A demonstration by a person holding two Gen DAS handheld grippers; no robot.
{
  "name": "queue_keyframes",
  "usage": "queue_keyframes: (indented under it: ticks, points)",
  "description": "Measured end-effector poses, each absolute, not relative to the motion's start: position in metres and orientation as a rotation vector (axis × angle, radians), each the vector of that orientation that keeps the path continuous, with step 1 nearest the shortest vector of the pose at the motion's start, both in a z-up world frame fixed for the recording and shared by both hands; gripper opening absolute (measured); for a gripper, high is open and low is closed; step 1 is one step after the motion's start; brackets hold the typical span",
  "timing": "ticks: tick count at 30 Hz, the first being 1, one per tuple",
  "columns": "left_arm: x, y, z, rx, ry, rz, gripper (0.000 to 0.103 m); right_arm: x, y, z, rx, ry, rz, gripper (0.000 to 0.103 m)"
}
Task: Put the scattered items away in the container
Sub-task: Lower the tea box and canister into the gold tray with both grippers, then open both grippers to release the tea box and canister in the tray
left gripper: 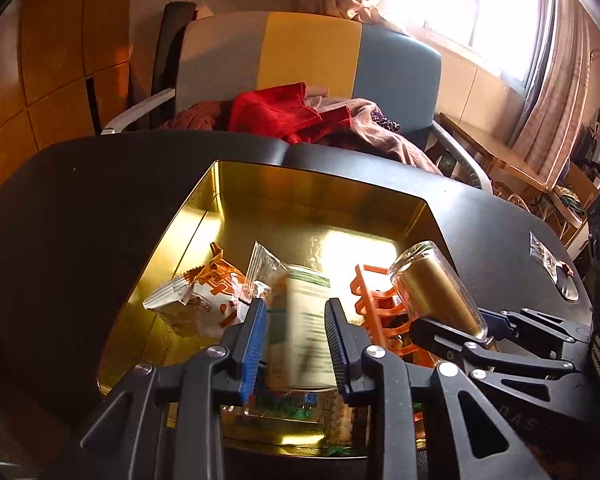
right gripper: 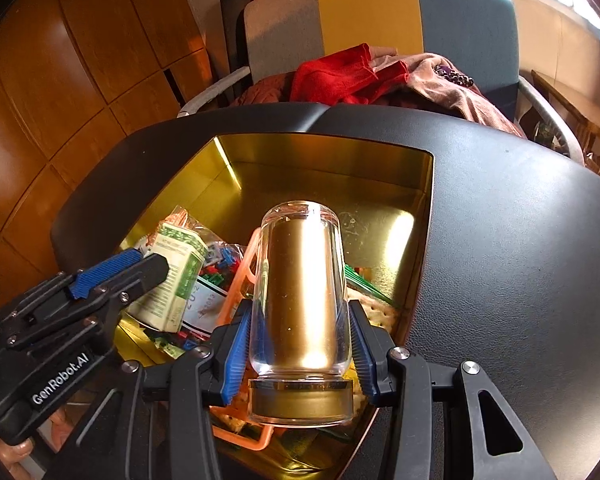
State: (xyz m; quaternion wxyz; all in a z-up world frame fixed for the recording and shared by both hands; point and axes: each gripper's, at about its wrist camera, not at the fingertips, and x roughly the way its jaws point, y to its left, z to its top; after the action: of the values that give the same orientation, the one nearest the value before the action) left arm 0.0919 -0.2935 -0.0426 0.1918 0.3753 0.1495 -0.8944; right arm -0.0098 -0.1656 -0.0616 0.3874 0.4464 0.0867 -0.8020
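A gold tin container [left gripper: 300,184] [right gripper: 328,152] sits on a black table. My left gripper [left gripper: 296,336] is shut on a white and green carton [left gripper: 304,320] [right gripper: 172,276] held over the tin; it also shows in the right wrist view [right gripper: 140,268]. My right gripper [right gripper: 300,344] is shut on a clear bottle with a gold core [right gripper: 300,300] [left gripper: 440,288], held over the tin's right side. In the tin lie an orange and white snack packet [left gripper: 204,296], an orange plastic rack [left gripper: 380,304] [right gripper: 240,280], a bag of small coloured pieces [right gripper: 220,260] and crackers [right gripper: 376,312].
A small clear packet [left gripper: 548,256] lies on the black table [left gripper: 80,208] [right gripper: 520,240] at the right. Behind the table is a chair [left gripper: 308,56] [right gripper: 380,20] piled with red and pink cloth [left gripper: 284,112]. A wooden wall is at the left, a curtained window at the right.
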Motion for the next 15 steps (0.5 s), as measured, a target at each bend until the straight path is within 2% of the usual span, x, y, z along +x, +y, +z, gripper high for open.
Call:
queue_keyframes:
  ticks: [15]
  points:
    - [0.101,-0.293,-0.042,1.041,0.442,-2.497,0.030,-0.010,-0.152,-0.050,1.105,0.167,-2.063,0.047]
